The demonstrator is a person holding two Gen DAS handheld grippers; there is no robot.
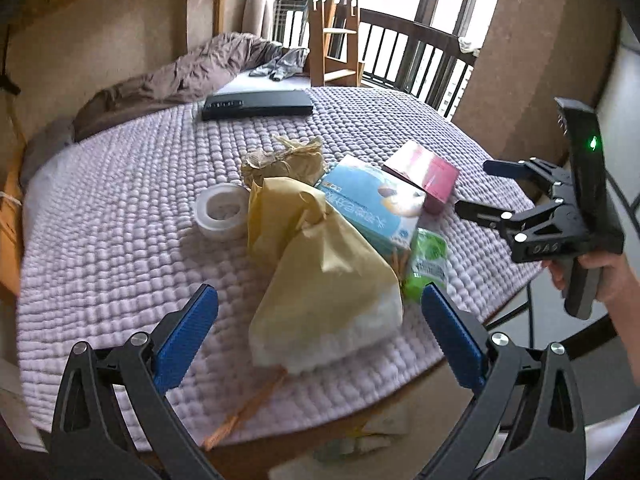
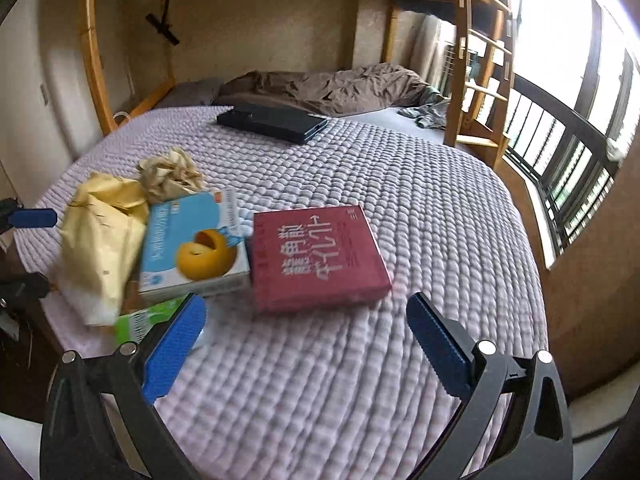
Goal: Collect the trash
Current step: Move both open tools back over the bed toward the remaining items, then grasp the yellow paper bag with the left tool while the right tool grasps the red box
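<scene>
**Black grippers with blue pads**

The left gripper (image 1: 316, 300) has black angular arms, silver round screws and ribbed blue pads (image 1: 188, 332). The right gripper (image 2: 306, 316) is built the same; in the left view its black body shows a green light and raised lettering, held by a bare hand (image 1: 600, 276).

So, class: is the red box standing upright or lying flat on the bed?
Lying flat. The red box rests on its broad face on the bed cover, printed top upward.

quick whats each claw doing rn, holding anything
left claw: open, holding nothing, above the yellow paper bag.
right claw: open, holding nothing, above the quilted bedspread.
</scene>
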